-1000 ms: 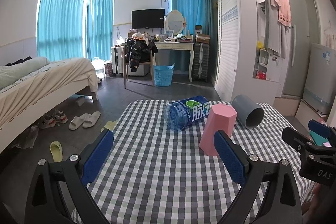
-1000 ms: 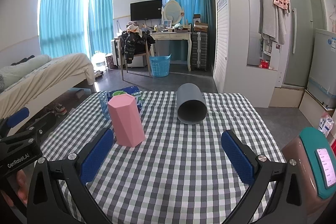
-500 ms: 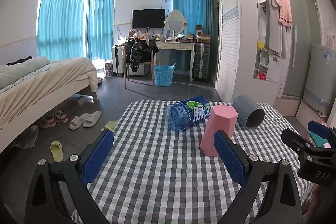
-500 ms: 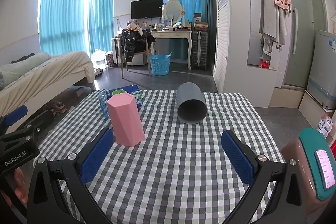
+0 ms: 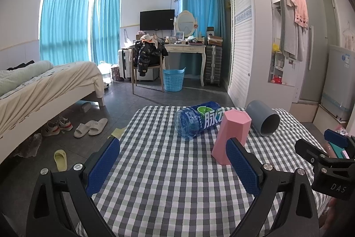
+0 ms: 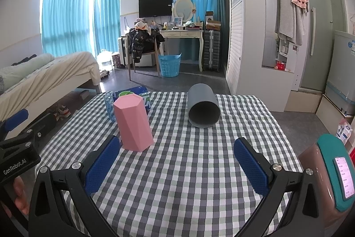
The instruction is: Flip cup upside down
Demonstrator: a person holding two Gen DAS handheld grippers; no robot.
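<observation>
Both grippers, left [image 5: 174, 167] and right [image 6: 177, 167], were spread wide and empty above the checked table [image 6: 188, 170]. The grey cup [image 6: 203, 109] lay on its side, mouth toward the cameras. A clean flip probably meant pinching its wall near the rim, then tipping the mouth down.

White Chinese characters, the first reading 脉, run along the blue label of the drink bottle [image 5: 200, 120] lying on its side on the table. "DAS" is printed on a black clamp block [image 5: 337, 187] at the right edge of the left wrist view. "GenRobot.AI" is printed on the black gripper body [image 6: 16, 164] at the left edge of the right wrist view
</observation>
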